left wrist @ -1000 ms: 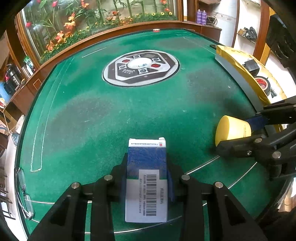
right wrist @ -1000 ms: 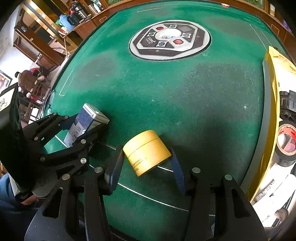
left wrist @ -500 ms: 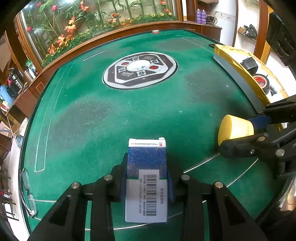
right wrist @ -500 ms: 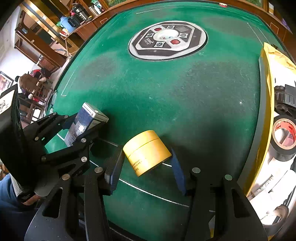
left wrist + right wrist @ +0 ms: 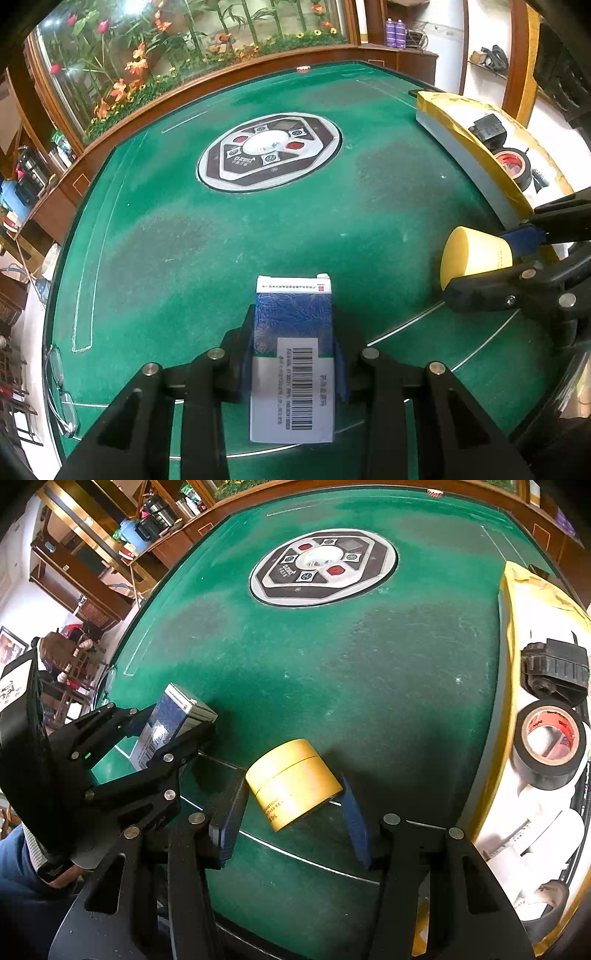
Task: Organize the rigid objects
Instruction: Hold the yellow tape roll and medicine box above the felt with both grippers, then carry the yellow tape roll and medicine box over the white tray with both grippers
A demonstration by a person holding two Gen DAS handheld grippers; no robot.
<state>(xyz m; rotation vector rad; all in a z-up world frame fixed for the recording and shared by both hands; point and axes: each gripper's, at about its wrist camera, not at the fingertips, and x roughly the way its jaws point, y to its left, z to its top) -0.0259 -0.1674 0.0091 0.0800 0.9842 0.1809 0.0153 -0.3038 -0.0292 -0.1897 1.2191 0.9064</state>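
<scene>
Left gripper (image 5: 293,356) is clamped on a blue-white carton (image 5: 291,354) at its long sides; thin card, probably crushable. Right gripper (image 5: 291,806), lower centre, pinches a stiff yellow jar (image 5: 293,782) across its likely slick round wall.

The blue-and-white cardboard box with a barcode (image 5: 291,354) sits between the fingers of the left gripper (image 5: 293,354), above the green felt table (image 5: 221,240). To that gripper's right, the yellow cylindrical plastic jar (image 5: 293,782) sits tilted between the fingers of the right gripper (image 5: 291,805). Ahead of both grippers, at the table's middle, lies the round grey-and-black control panel (image 5: 269,151). Right of the right gripper, on the table's edge, stands the yellow-rimmed white tray (image 5: 508,602); in it lie the black roll of tape (image 5: 550,746) and, behind that, the black plastic block (image 5: 556,668).
</scene>
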